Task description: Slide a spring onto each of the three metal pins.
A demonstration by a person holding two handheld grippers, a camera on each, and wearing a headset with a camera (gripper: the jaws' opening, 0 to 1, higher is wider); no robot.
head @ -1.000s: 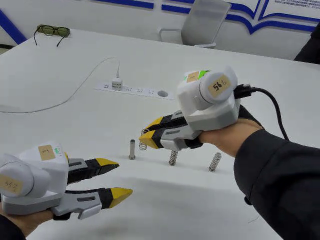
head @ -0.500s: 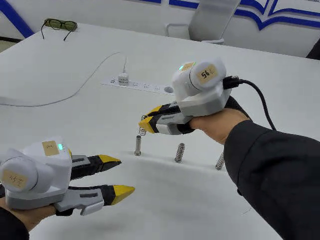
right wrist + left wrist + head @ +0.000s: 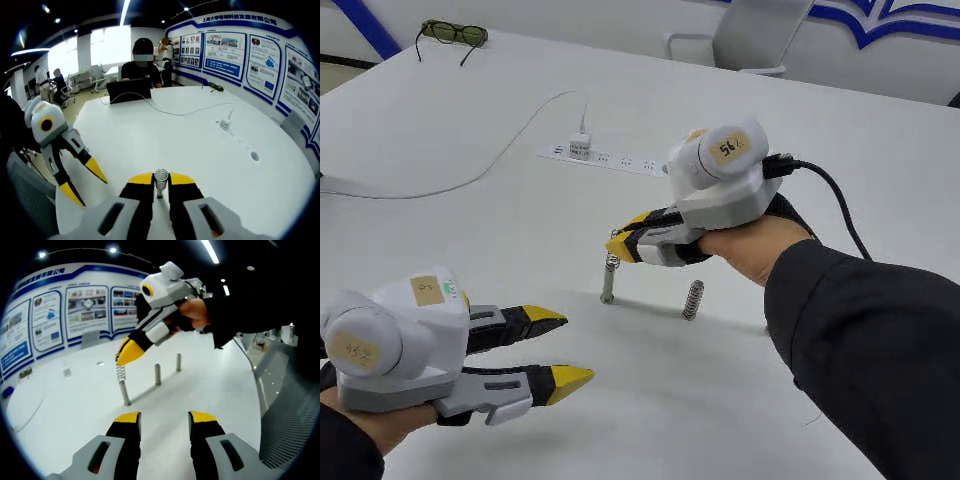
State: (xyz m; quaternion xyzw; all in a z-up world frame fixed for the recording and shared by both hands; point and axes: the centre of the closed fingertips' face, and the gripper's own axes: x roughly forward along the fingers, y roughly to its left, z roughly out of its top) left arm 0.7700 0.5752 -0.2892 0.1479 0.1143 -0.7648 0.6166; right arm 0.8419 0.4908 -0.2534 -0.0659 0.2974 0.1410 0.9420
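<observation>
On the table (image 3: 470, 230), the right gripper (image 3: 618, 246) holds a spring (image 3: 612, 263) atop the leftmost pin (image 3: 608, 290), a second pin (image 3: 693, 299) just right of it. The left gripper (image 3: 557, 350) sits nearer, leftward; a power strip (image 3: 605, 160) lies behind the pins

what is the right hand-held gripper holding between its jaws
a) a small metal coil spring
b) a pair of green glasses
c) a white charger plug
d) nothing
a: the right hand-held gripper is shut on the small metal coil spring, holding it right over the top of the bare upright metal pin.
</observation>
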